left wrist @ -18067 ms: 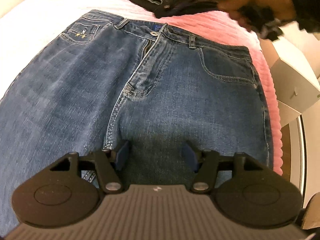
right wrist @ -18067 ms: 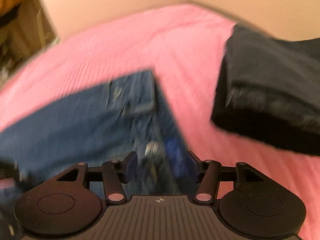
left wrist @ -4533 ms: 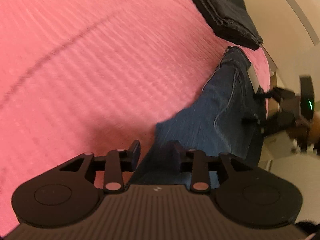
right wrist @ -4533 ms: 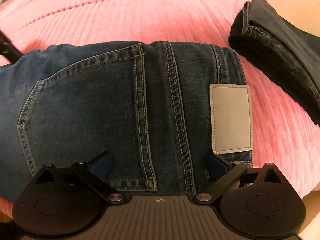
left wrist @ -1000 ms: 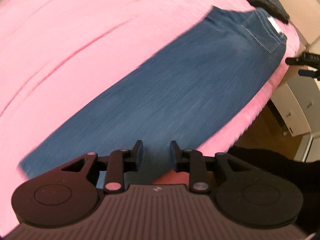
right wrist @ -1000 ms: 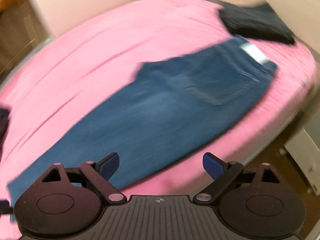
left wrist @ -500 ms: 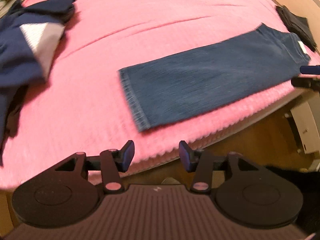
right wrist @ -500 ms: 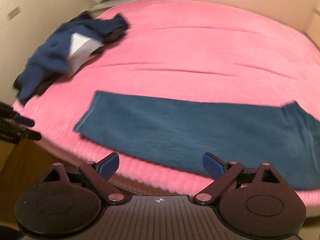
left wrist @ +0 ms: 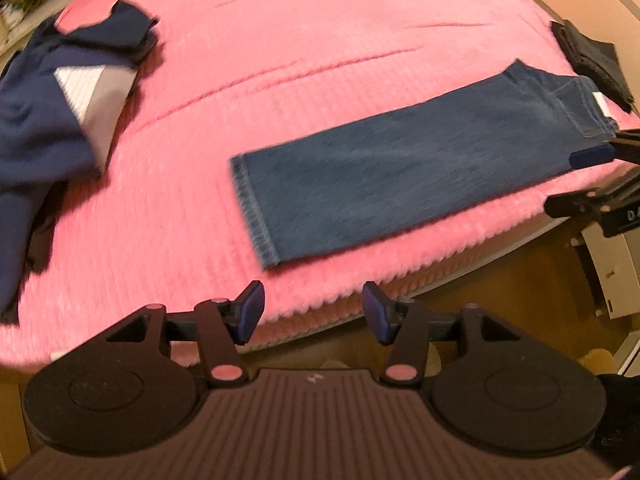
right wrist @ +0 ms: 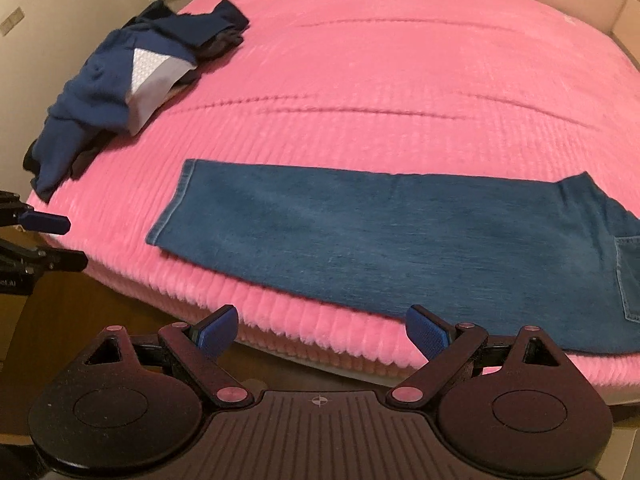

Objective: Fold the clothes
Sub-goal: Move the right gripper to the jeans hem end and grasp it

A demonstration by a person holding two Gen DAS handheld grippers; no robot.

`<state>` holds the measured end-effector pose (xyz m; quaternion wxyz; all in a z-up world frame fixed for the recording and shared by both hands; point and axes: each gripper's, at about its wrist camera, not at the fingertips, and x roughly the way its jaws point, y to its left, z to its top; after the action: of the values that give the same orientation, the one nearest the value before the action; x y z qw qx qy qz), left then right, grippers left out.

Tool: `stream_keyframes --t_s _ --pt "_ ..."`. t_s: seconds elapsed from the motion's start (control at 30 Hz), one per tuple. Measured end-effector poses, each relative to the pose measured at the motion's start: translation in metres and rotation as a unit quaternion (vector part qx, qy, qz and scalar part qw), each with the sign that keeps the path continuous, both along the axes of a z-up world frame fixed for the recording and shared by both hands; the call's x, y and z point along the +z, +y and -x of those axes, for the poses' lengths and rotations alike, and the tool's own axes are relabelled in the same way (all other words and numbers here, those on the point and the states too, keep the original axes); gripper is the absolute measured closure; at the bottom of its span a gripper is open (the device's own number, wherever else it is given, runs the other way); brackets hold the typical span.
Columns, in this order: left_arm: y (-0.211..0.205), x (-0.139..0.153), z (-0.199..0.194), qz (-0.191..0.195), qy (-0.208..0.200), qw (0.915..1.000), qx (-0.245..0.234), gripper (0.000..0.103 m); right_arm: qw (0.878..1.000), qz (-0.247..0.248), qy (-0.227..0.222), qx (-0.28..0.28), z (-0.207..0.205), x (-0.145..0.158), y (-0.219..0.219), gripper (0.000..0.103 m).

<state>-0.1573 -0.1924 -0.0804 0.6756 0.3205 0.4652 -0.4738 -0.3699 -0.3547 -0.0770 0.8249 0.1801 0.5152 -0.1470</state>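
Jeans (right wrist: 380, 236) now lie folded lengthwise, one long strip along near edge of pink bed (right wrist: 400, 60); both hands have pulled back off bed, so crosswise folds come next (my guess). Left gripper (left wrist: 314, 312) jaws opening, nothing between; right gripper (right wrist: 320, 330) spread wide, empty. Count: one jeans, one crumpled navy garment (right wrist: 108, 92), one dark folded stack (left wrist: 596, 60), two grippers.

Both your wrist cameras look steeply down from just off the near edge of the bed (left wrist: 320, 80), set well back. The left view faces the hem end of the jeans (left wrist: 400, 176); the right view faces their middle. Both views share the jeans and the navy garment (right wrist: 116, 92).
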Motion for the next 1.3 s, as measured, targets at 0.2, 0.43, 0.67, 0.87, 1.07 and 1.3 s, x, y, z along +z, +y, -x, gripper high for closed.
stream_keyframes --t_s 0.2,0.43,0.67,0.87,1.07,1.3 --pt "-0.008 0.002 0.010 0.004 0.001 1.0000 -0.008 0.050 1.000 -0.015 0.005 0.009 0.006 -0.003 0.007 0.010" --pt "0.017 -0.015 0.009 -0.017 -0.011 0.9996 0.018 0.049 0.989 0.022 -0.014 0.144 -0.018 0.001 0.061 0.010" --pt "0.054 -0.028 -0.025 -0.012 -0.003 0.9996 0.024 0.042 0.964 0.100 -0.025 0.247 -0.077 -0.036 0.141 0.011" --pt "0.101 -0.059 -0.064 0.006 0.006 0.9998 0.020 0.039 0.935 0.178 -0.026 0.305 -0.136 -0.128 0.190 0.042" --pt "0.147 -0.103 -0.101 0.012 0.028 0.9974 0.064 0.039 0.908 0.249 -0.022 0.337 -0.162 -0.185 0.206 0.042" --pt "0.173 -0.130 -0.122 0.009 0.054 0.9933 0.101 0.039 0.892 0.284 -0.019 0.350 -0.170 -0.190 0.213 0.060"
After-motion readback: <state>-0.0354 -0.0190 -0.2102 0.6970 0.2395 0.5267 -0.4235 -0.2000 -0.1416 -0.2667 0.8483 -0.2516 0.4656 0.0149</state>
